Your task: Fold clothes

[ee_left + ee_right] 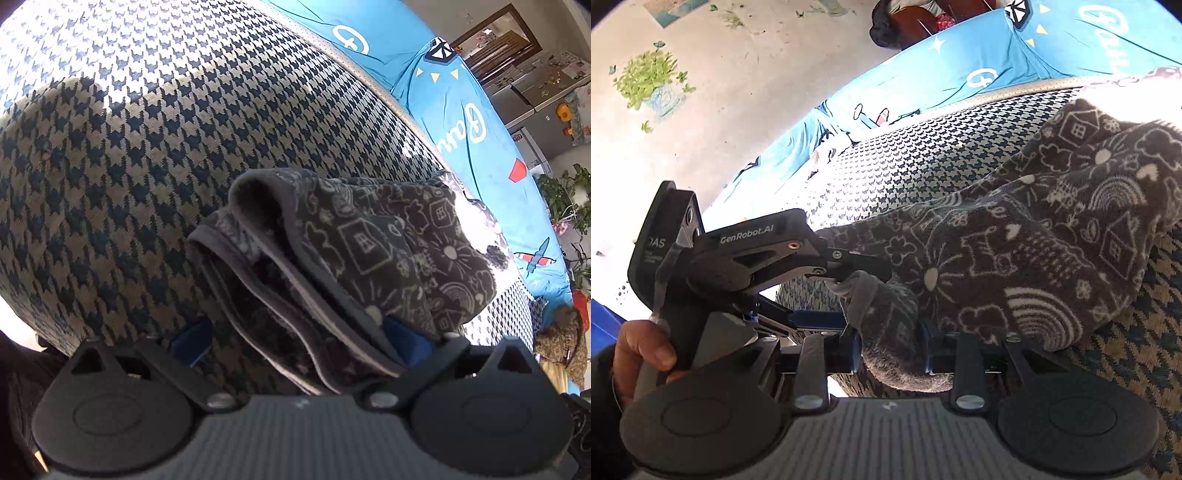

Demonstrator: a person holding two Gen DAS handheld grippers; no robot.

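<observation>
A dark brown fleece garment [388, 251] printed with white houses, suns and rainbows lies bunched on a houndstooth sofa cushion [147, 147]. My left gripper [295, 336] has its jaws wide apart, with the folded edge layers of the garment lying between them. In the right wrist view the garment [1034, 258] spreads across the cushion [923, 173]. My right gripper [890, 347] is shut on a bunched corner of it. The left gripper [849, 269] shows there from the side, held by a hand [639, 350], touching the same corner.
A bright blue sheet with white lettering and cartoon prints [443, 92] covers the sofa back behind the cushion and also shows in the right wrist view [960, 62]. Potted plants [569, 199] and a shelf stand at the far right. A painted wall [701, 74] is at the left.
</observation>
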